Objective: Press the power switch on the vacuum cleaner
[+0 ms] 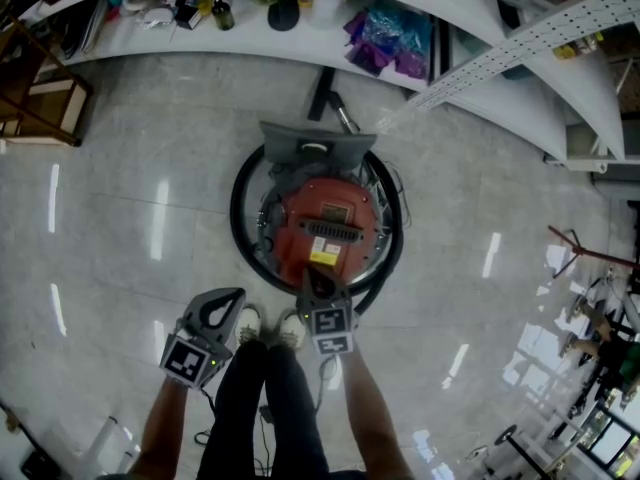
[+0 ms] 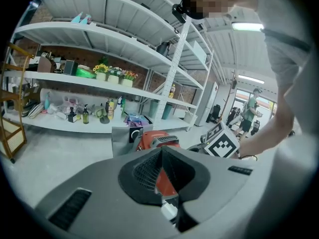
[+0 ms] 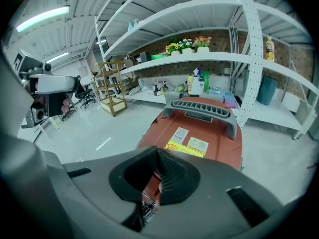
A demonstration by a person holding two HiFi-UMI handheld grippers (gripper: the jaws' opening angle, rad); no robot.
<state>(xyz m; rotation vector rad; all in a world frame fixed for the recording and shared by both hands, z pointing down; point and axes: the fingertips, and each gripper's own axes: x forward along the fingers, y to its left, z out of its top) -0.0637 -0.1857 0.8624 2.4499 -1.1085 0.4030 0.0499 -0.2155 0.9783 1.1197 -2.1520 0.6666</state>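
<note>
Both tools are closed with nothing between their jaws: the left gripper hangs beside the person's shoes, well clear of the work, while the right gripper hovers over the near edge of the red canister vacuum cleaner. The machine sits on the grey floor, ringed by its black hose, just in front of the white shelving. Its hard plastic shell looks rigid and heavy enough to stay put under a push, so no grasp seems needed; the closed jaw tips should serve as a poking finger. The power switch itself cannot be made out; it probably lies on the top near the yellow label, below the carry handle.
</note>
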